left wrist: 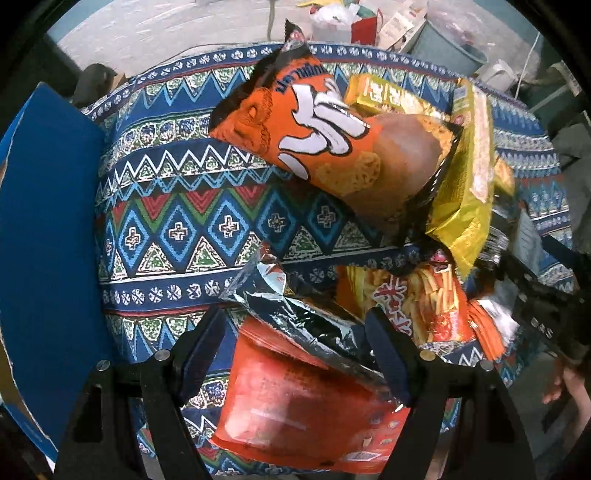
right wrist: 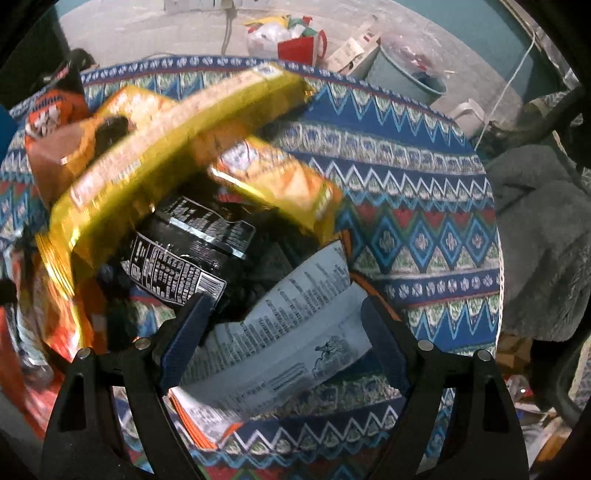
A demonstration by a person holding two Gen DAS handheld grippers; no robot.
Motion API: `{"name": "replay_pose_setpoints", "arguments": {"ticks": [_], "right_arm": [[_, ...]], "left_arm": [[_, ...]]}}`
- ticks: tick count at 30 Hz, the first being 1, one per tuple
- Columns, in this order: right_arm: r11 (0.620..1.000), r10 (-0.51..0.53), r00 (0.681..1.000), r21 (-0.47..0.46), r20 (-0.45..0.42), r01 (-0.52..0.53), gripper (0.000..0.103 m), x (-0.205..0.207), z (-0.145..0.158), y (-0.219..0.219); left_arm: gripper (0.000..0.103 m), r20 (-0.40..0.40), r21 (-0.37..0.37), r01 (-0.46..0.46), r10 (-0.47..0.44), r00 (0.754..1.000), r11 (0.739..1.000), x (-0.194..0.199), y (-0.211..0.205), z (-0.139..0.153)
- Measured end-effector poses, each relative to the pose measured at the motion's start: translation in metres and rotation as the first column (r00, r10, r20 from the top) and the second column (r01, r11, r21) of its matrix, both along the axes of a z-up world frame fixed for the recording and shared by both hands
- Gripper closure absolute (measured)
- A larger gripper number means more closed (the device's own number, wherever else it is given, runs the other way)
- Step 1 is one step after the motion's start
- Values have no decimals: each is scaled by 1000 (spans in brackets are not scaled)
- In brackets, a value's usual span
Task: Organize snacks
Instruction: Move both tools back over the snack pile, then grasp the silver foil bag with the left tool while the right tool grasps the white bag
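Round table under patterned blue cloth [right wrist: 424,206], grey concrete floor [right wrist: 147,33], teal bin [right wrist: 399,74], grey blanket [right wrist: 539,236]

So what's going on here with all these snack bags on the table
A person is sorting a heap of snack packets on a table with a patterned cloth, a handheld gripper in each hand. The left gripper is open over a silver foil bag lying on a red-orange packet. The right gripper is open around a pale packet with printed text. Neither pair of jaws is pressing on anything yet. A big orange bag and yellow packets sit piled behind.
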State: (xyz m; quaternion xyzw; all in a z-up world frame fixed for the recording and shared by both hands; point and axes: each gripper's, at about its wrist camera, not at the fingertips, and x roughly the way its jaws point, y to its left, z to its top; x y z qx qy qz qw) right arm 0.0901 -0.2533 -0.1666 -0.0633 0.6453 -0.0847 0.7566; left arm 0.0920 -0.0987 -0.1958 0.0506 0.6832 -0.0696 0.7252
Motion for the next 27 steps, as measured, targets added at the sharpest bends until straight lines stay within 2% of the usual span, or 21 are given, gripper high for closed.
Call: {"name": "replay_pose_setpoints", "arguments": {"ticks": [6, 9, 11, 14, 18, 20, 22, 23, 27], "right_arm": [[1000, -17, 1000, -23, -8, 17, 20, -19, 0, -17], [995, -95, 995, 2, -4, 95, 20, -26, 0, -36], [983, -173, 985, 60, -19, 173, 20, -30, -5, -52], [971, -223, 974, 79, -38, 225, 20, -32, -13, -64], [952, -269, 961, 132, -63, 275, 20, -34, -21, -76], [932, -319, 947, 173, -27, 319, 20, -38, -9, -89], [926, -333, 943, 181, -19, 331, 20, -40, -1, -96], [925, -334, 942, 187, -18, 331, 20, -42, 2, -98], [914, -359, 933, 191, -33, 358, 20, -54, 0, -102]], "left_arm": [[23, -44, -10, -36, 36, 998, 999, 0, -9, -16], [23, -57, -15, -52, 51, 997, 999, 2, -18, -25], [23, -54, -25, -51, 50, 997, 998, 4, -20, -29], [23, -43, -30, -44, 43, 998, 999, 4, -23, -35], [44, -35, -54, -29, 27, 999, 998, 8, -36, -42], [51, -28, -86, -24, 21, 999, 996, 6, -39, -41], [57, -14, -95, -15, 14, 1000, 995, 3, -40, -39], [63, -8, -97, -11, 10, 1000, 995, 2, -42, -34], [69, 17, -118, 8, -6, 1000, 993, 5, -42, -30]]}}
